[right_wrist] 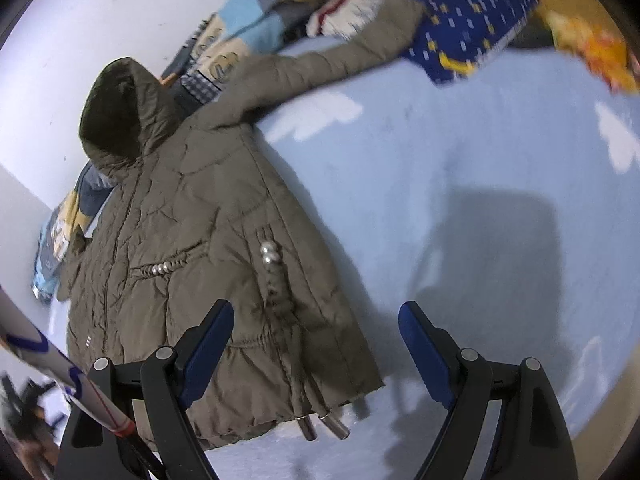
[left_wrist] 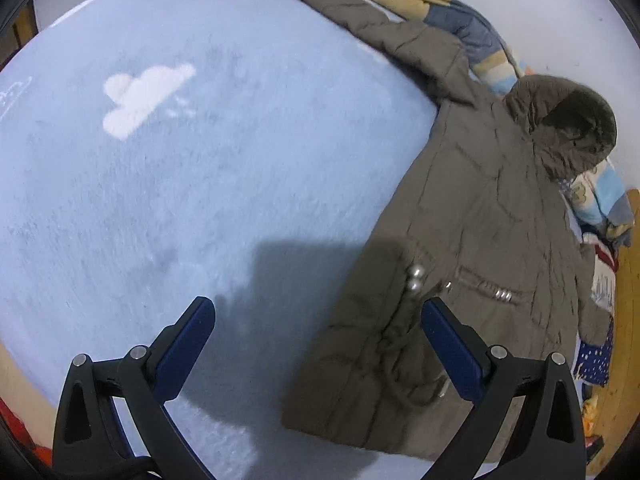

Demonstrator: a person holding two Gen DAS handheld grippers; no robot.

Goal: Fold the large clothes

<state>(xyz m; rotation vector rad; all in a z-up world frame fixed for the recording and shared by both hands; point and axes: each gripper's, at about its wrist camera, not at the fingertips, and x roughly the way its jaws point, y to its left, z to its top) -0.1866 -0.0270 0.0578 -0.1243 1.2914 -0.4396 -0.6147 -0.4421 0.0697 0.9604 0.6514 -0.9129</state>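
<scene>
Lying flat on the pale blue bed [left_wrist: 200, 200], the hooded olive-brown quilted coat [left_wrist: 480, 220] looks bulky, soft and slippery; both tongs, left [left_wrist: 318, 314] and right [right_wrist: 316, 316], gape empty, best gripping hem corners.

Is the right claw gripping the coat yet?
No: the right claw is open above the coat hem, its fingers apart with nothing between them.

One coat [right_wrist: 192, 240] lies on one bed [right_wrist: 460, 200]. Two grippers [left_wrist: 318, 344] [right_wrist: 316, 344] hover (both spread wide). Several blankets [right_wrist: 248, 20] are piled behind.
</scene>
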